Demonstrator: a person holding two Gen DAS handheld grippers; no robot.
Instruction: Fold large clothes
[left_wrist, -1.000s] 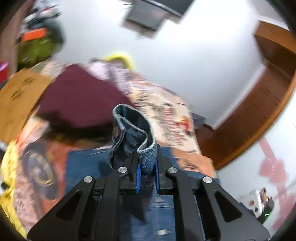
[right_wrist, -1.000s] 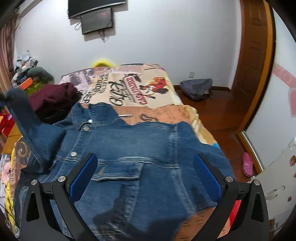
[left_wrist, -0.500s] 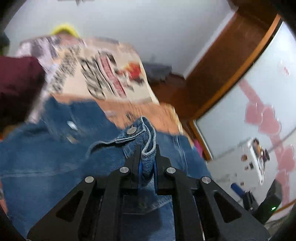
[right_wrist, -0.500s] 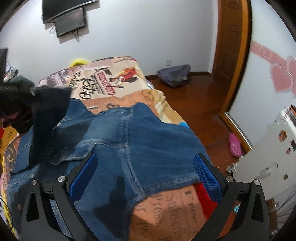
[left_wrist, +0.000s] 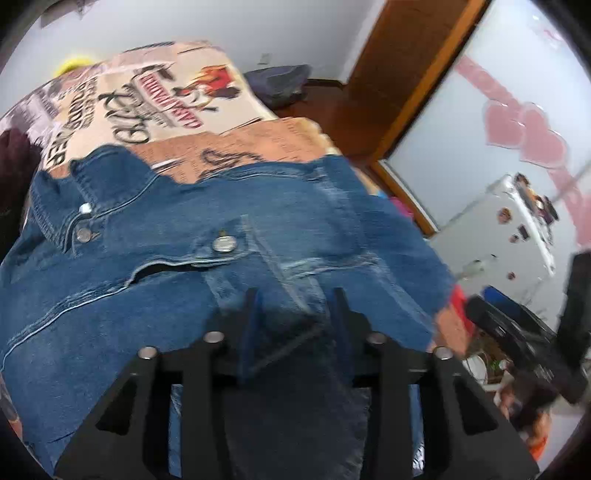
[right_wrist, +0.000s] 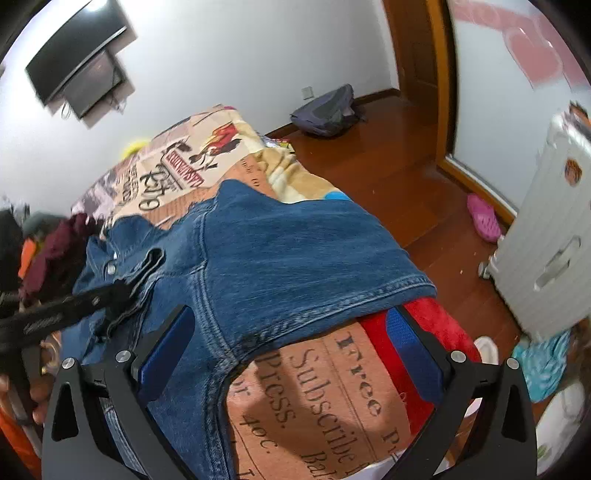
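Observation:
A blue denim jacket (left_wrist: 332, 229) (right_wrist: 295, 251) lies spread on the printed bedspread (left_wrist: 258, 136) (right_wrist: 314, 398). Its sleeve is folded across the body, and the buttoned cuff (left_wrist: 221, 254) (right_wrist: 151, 262) rests on the chest. My left gripper (left_wrist: 295, 314) (right_wrist: 122, 291) points down at the jacket and its jaws are opening. The sleeve's denim lies loose between them. My right gripper (right_wrist: 291, 347) stands wide open over the jacket's lower right hem, at the near edge of the bed, gripping nothing.
A maroon garment (right_wrist: 55, 247) is heaped at the bed's left. On the wooden floor to the right are a grey backpack (right_wrist: 325, 110), a pink slipper (right_wrist: 484, 218) and a white suitcase (right_wrist: 546, 251). A screen (right_wrist: 77, 62) hangs on the far wall.
The left gripper carried the cuff from the left, across and down onto the jacket's body, then its jaws parted. The right gripper rolled and shifted toward the hem at the bed's edge.

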